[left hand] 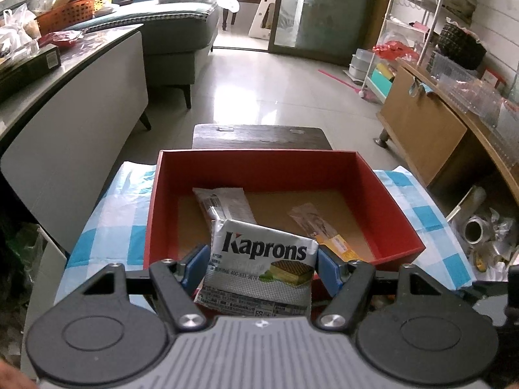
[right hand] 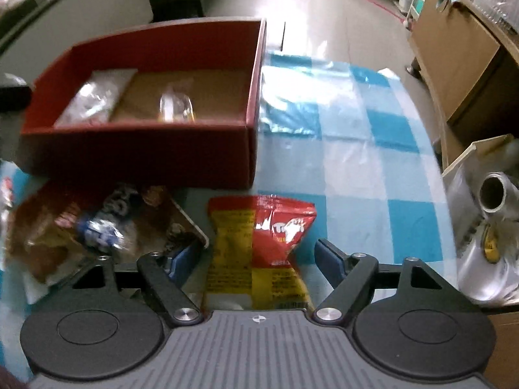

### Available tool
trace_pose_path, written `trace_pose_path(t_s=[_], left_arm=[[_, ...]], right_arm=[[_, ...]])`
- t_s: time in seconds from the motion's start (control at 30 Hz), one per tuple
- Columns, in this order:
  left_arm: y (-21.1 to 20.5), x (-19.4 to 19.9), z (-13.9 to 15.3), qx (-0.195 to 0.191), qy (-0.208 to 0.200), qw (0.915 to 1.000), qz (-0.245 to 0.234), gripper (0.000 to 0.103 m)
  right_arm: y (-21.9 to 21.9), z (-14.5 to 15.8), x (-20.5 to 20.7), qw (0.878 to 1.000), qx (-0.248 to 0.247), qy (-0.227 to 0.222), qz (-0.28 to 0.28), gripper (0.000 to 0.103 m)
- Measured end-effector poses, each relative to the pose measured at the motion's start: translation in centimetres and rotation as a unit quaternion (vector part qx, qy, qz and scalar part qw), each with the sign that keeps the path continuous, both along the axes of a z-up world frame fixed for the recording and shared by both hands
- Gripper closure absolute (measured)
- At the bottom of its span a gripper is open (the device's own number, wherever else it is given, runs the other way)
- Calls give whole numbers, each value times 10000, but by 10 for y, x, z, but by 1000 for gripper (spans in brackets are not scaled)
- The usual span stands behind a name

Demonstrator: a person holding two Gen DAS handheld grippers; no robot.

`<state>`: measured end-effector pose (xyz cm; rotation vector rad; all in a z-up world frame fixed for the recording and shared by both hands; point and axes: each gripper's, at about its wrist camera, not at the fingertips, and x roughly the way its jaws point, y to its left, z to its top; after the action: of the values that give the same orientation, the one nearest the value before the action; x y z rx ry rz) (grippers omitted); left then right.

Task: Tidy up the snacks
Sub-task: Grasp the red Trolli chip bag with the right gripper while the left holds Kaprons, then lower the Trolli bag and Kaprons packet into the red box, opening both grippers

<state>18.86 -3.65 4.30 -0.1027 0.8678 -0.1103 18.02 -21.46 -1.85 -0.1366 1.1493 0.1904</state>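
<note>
Red box (left hand: 382,194) on the checked desk (right hand: 373,149) holds two wrappers. Left gripper (left hand: 263,261) clamps a wafer pack (left hand: 259,265) above it; right gripper (right hand: 258,256) gapes around a red snack bag (right hand: 259,243), whose lower end is hidden. Neighbouring snacks (right hand: 97,227) are blurred.

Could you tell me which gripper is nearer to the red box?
Left: the left gripper holds a wafer packet over the red box; the right gripper straddles a red-and-yellow packet outside it.
</note>
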Motion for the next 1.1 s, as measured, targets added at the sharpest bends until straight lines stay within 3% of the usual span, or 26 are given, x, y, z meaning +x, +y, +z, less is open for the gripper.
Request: trace_pose_path(t_s=[0.07,0.17,0.23,0.3,0.4,0.77,1.1], left_arm=[[2,0,1,-42,14,10000,-9,39],[3,-1,3,-73,-12,10000,-17,39],[4,-3,4,-111,-26,9999,-26,38],[4,-4,6,-150,-36,9999,-39,38],[2,-7,9,-143,-107,9998,-84,38],[0,-3,11,-157,-161,9997,87,38],[2,13,11,36,-307,9991,276,38]], right_arm=[[-1,-6,2,10000,31,-51,-53,23],[-19,0,6,9985,229,-89,-497,40],[-25,2,2,9980,325,-24,-534,40],[-23,2,-7,9990,103,-57,-438,40],[-26,11,-18,9984,309,-168,-442,41],[-16,89,-18,9815,1379,-1290,-325,43],[18,93,19,9771,1547,-1455,-154,43]])
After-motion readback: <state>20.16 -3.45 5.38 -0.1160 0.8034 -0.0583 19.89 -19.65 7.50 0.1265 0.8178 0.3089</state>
